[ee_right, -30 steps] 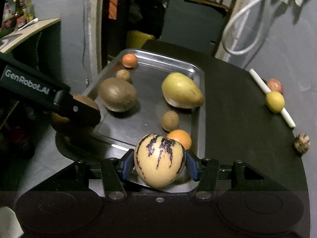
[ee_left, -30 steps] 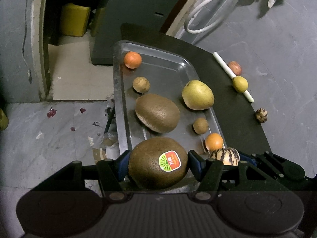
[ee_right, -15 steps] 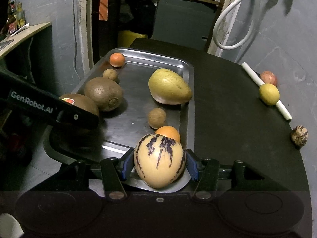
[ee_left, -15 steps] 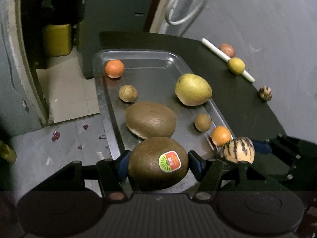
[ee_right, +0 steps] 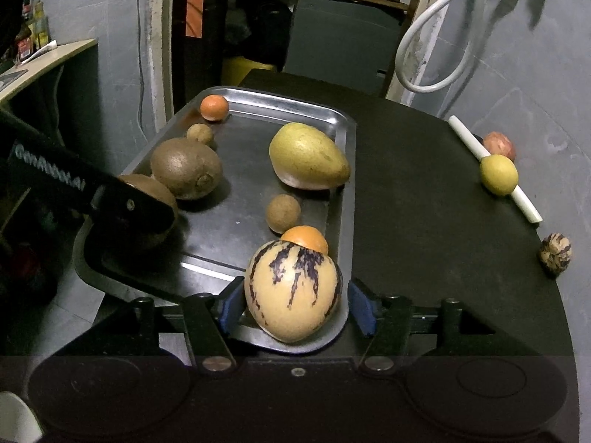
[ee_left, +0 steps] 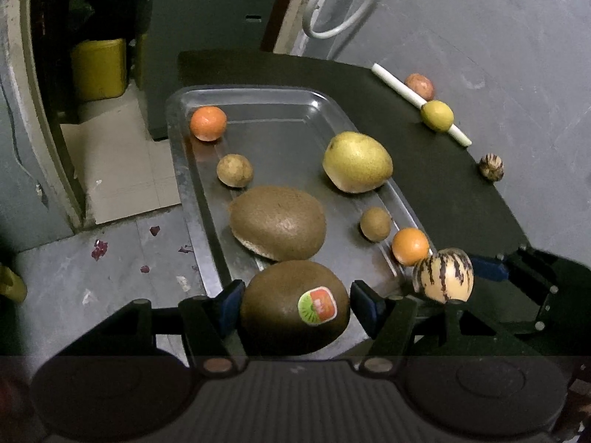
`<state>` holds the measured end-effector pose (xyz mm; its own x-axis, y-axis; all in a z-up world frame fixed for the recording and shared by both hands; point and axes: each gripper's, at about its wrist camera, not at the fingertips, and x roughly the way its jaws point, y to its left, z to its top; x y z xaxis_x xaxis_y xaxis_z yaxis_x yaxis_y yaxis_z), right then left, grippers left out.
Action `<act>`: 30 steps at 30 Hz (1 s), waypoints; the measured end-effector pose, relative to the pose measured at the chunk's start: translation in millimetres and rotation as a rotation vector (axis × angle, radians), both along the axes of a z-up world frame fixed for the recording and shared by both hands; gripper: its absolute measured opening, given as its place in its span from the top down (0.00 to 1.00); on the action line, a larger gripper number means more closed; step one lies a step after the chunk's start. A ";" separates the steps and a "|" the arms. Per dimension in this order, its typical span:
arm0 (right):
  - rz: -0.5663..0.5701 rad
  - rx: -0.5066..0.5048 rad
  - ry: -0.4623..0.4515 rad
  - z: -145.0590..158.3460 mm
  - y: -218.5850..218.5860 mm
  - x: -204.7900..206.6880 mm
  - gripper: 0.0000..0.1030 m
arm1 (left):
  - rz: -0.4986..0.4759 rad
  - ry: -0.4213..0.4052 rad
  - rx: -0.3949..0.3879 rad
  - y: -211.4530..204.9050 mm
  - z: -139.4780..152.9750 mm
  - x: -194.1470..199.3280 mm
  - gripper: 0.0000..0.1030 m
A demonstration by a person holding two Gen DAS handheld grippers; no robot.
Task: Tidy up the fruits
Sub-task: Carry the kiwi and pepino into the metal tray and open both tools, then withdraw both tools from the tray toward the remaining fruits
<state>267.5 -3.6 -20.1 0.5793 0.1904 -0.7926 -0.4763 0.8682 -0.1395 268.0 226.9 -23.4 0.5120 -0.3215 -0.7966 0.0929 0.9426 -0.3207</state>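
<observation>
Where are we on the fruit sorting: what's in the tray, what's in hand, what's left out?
Six fruits lie in the metal tray: two oranges, two small brown fruits, a kiwi and a pear. The left gripper holds a stickered kiwi; the right gripper holds a striped melon, both over the tray's near end. Left on the black table: lemon, reddish fruit, walnut.

The shiny steel tray [ee_right: 343, 122] has bare floor at twelve o'clock; a yellow-green pear [ee_right: 308, 157] and brown kiwi [ee_right: 186, 173] flank it.

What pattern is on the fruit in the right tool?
Pale cream-yellow skin with dark purple streaks on the striped fruit; the right wrist view shows it best.
</observation>
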 end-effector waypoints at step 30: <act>-0.190 0.119 0.021 25.3 -69.9 -32.6 0.01 | 0.167 -0.018 0.005 17.4 27.5 -20.2 0.01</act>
